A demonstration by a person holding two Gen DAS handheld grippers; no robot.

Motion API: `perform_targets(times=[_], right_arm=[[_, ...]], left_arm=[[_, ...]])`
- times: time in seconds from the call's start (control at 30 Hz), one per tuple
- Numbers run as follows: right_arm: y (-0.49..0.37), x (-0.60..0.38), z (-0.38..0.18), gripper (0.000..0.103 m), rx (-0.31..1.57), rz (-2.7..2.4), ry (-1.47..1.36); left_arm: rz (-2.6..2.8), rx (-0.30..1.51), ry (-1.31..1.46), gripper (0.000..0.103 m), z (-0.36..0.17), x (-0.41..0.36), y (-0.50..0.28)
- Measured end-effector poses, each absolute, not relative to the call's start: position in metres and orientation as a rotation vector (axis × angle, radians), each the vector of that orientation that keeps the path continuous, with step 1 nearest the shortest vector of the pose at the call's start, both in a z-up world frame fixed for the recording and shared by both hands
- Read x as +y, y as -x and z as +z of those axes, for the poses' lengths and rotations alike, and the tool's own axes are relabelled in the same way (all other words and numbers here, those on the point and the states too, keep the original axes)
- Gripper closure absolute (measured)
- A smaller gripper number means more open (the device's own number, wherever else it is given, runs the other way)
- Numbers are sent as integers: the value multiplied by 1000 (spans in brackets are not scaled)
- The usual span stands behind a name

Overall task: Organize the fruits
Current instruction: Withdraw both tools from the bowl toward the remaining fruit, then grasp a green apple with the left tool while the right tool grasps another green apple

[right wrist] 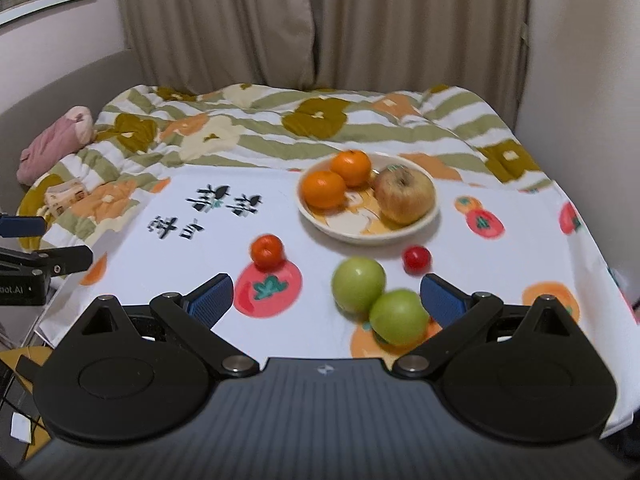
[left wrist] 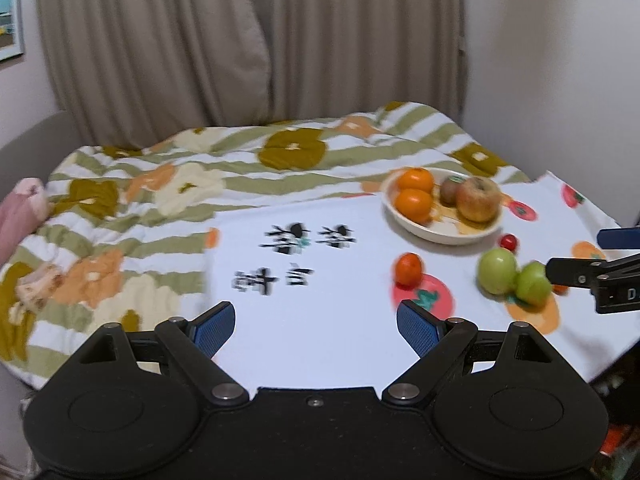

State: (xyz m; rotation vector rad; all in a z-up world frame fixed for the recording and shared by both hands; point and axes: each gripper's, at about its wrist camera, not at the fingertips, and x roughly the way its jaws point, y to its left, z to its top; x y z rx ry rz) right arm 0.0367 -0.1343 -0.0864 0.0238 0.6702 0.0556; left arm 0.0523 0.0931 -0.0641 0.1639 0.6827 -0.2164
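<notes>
Right wrist view | I am holding my right hand-held gripper (right wrist: 326,300) agape, empty, over two green apples (right wrist: 359,285) near the bowl (right wrist: 432,216) of fruit | left hand-held gripper (left wrist: 316,324) gaping, empty, above the white cloth (left wrist: 320,340).

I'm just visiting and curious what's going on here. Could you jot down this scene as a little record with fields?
Setting: white cloth printed with fruit, spread over a flowered quilt
Bowl: two oranges, a yellowish apple, a kiwi
Loose on the cloth: two green apples touching each other, a small orange-red fruit, a small red fruit
Left gripper: jaws open, empty
Right gripper: jaws open, empty; the nearer green apple sits by its right finger
Fruits left to gather: four
</notes>
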Motion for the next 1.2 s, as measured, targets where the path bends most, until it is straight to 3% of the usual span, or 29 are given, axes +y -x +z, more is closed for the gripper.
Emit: perform_targets(times=[0.83,1.07,1.2], right_arm=[[-51,-187,-168,0,735,-126,-93],[-62,-186,-174,0,739,-114,-102],[-69,-188,-177,9,757,-103,-103]], left_arm=[[-586,803,-211,12,-136,-55,-148],[-622,862,-167,17,-146,-78,-169],[-627,896,-144,22,-152,-82,-177]])
